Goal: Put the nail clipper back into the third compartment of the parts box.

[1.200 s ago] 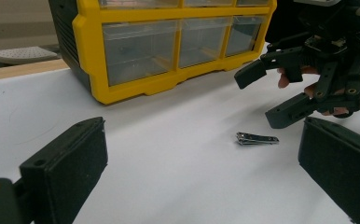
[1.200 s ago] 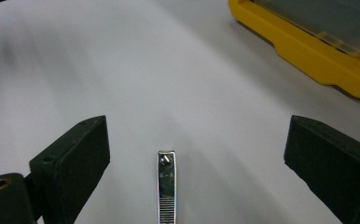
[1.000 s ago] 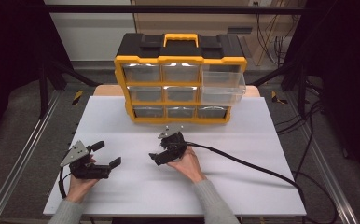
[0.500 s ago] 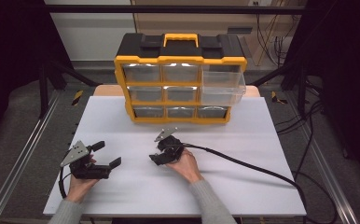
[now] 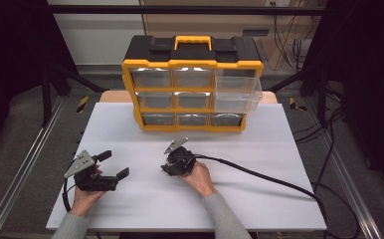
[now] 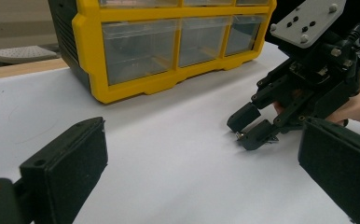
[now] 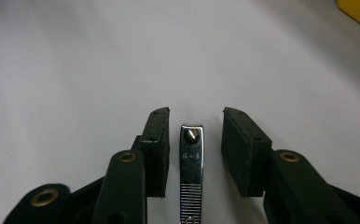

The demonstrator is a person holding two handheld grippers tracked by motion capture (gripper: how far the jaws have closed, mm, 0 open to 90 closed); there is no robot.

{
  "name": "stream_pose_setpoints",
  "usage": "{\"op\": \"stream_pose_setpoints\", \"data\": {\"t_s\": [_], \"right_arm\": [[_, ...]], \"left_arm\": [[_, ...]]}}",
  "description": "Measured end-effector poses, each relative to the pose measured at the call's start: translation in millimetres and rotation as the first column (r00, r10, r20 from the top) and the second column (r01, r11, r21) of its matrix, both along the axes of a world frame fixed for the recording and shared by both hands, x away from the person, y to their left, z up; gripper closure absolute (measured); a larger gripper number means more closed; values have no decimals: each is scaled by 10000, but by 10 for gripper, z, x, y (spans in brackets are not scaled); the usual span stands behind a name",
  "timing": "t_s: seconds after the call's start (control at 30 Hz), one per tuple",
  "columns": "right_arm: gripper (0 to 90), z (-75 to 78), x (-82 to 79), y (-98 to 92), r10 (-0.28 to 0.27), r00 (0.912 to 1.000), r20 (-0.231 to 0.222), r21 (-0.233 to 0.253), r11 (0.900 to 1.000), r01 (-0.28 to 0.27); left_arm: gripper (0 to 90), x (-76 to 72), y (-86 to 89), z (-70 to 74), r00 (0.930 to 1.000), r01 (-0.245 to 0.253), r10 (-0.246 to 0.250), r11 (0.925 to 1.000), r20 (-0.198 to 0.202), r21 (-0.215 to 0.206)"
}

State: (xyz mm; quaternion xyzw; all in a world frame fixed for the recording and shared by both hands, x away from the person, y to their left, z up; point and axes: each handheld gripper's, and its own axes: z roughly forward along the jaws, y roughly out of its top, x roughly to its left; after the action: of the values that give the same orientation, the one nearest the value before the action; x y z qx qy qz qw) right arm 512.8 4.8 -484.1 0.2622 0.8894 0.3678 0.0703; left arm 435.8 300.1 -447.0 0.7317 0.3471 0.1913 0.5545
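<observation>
Chrome nail clipper [image 7: 191,172] lies flat on the white surface [image 5: 279,149] between the right gripper [image 7: 194,140]'s spread fingers: light, stiff, slippery (likely to skid); pinch its long edges mid-body.

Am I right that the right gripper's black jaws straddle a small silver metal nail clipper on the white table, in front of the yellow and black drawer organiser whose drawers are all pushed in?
Not quite. The right gripper does straddle the silver metal nail clipper on the white table, but the yellow and black drawer organiser has its clear upper-right drawer pulled out, as the high view shows.
</observation>
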Motion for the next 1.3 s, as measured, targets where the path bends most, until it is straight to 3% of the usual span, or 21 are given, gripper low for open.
{"op": "stream_pose_setpoints", "data": {"t_s": [0.13, 0.4, 0.6, 0.9, 1.3], "right_arm": [[686, 8, 10, -5, -6, 9998, -215, 31, 10000, 7], [778, 6, 2, -7, 99, 9997, -235, 6, 10000, -99], [792, 11, 14, -10, -68, 9984, -558, 80, 9999, 73], [797, 10, 2, -8, -97, 9990, -445, 44, 9999, 99], [798, 21, 17, -19, -32, 9977, -675, 94, 9999, 38]], "left_arm": [[12, 2, -1, -1, 10000, 0, 0, 10000, -7, 5], [12, 3, 2, -1, 10000, -21, 21, 10000, -1, 13], [13, 3, 2, -1, 10000, -14, 14, 10000, 0, 19], [13, 3, 3, -1, 10000, -3, 3, 10000, 2, 27], [14, 7, 4, -5, 10000, -3, 3, 10000, -17, 19]]}}
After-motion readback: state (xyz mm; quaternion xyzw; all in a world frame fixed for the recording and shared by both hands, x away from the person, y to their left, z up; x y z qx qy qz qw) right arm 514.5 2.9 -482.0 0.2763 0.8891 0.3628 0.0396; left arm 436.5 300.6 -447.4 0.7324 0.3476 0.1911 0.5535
